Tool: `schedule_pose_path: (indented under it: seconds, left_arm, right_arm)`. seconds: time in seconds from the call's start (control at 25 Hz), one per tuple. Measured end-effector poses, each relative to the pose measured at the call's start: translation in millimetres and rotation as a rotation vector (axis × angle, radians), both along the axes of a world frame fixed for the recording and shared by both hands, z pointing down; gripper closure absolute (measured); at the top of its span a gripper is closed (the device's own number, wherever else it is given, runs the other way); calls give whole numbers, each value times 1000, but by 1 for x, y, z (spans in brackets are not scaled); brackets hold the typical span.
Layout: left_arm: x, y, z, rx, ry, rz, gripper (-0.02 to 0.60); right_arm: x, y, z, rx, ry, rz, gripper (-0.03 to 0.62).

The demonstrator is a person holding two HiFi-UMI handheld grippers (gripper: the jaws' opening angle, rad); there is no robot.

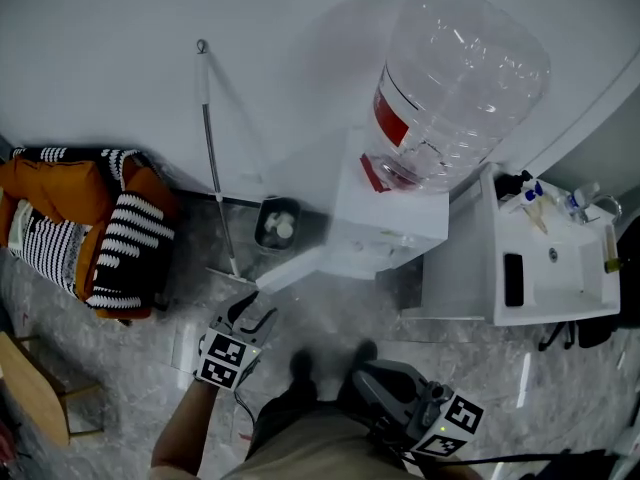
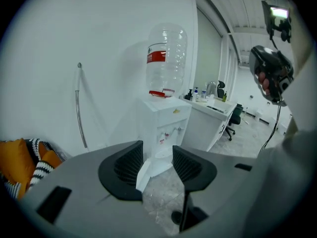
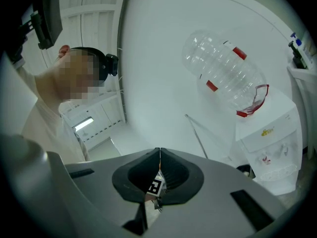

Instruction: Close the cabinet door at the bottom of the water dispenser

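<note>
- Cabinet door [image 1: 290, 270]: stands swung open at the foot of the water dispenser [image 1: 390, 218]. Its long edge runs from the cabinet base out toward the lower left of the head view, over the floor.
- Left gripper [image 1: 252, 313]: jaws apart, nothing between the pads. It points forward and down at the door's free end, near it but not touching. In the left gripper view the white door panel shows through the gap, low and just left of centre.
- Right gripper [image 3: 159, 167]: jaws together, empty, held back by the person's body, well apart from the door.
- Judgement: the left gripper is clearly the nearer. The push should go from the door's outer face toward the dispenser, rightward and away in the head view.
</note>
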State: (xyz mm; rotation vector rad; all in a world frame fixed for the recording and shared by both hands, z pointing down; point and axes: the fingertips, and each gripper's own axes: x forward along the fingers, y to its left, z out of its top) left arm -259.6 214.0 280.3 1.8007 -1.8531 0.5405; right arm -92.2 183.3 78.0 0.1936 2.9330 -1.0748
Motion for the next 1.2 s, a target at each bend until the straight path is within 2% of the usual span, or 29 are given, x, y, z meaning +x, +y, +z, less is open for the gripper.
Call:
schedule_pose_path:
  seconds: [0.44, 0.8, 1.0, 1.2]
  left_arm:
    - [-4, -36, 108, -183, -3, -51, 417]
    - [-33, -28, 204, -276, 18, -156, 417]
    - [-47, -18, 258, -335, 13, -164, 417]
    - [-52, -10, 312, -368, 58, -220, 417]
  right_arm:
    - [16, -41, 52, -80, 46, -39, 576]
    - [-3, -39, 97, -165, 57, -46, 576]
    - [-10, -24, 129, -152, 82, -114, 576]
    - [-24, -11, 154, -84, 84, -166, 577]
